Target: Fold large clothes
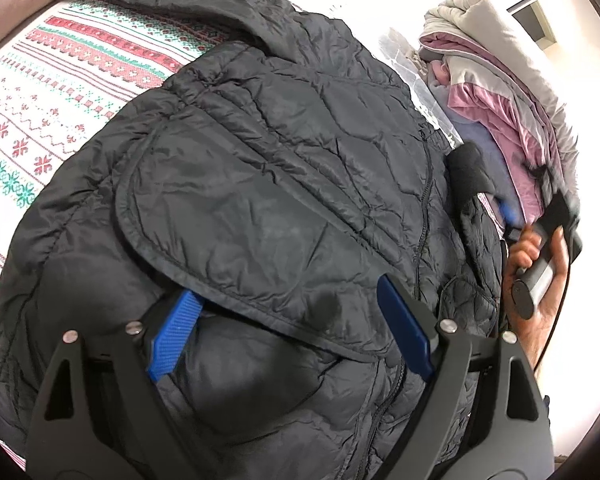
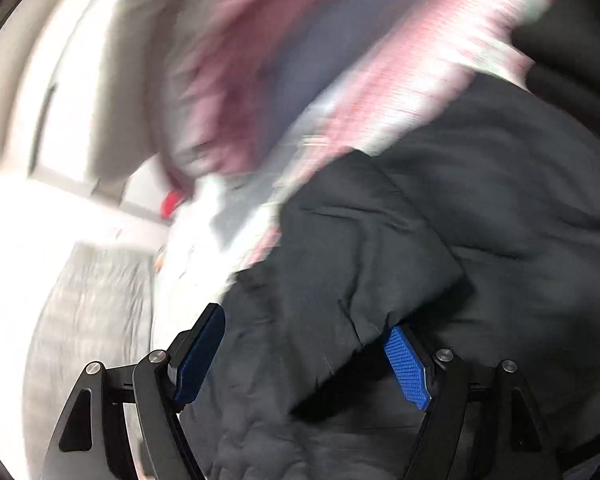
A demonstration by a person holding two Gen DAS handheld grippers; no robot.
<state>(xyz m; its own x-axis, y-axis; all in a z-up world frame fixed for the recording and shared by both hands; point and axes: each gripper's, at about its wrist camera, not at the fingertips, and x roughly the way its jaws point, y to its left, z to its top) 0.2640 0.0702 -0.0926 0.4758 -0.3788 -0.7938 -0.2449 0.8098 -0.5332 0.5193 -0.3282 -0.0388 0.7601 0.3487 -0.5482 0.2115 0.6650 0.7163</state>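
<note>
Jacket (image 1: pixel 268 184): one black quilted one lies on your patterned bedspread (image 1: pixel 60 80), a clothes pile (image 1: pixel 500 92) beside it; your left gripper (image 1: pixel 292 336) gapes wide over a fold, your right hand (image 1: pixel 540 280) alongside. The right view is blurred: right gripper (image 2: pixel 312 360) spread apart over the jacket (image 2: pixel 420 240).

- Left gripper (image 1: pixel 290 330): black angular frame, silver round screws at the pivots, blue ridged finger pads (image 1: pixel 175 334).
- Right gripper (image 2: pixel 306 360): the same black frame, silver screws and blue textured pads.
- Right hand (image 1: pixel 540 276): bare skin, wrapped around a dark cylindrical handle; a thin black cable runs beside it.
</note>
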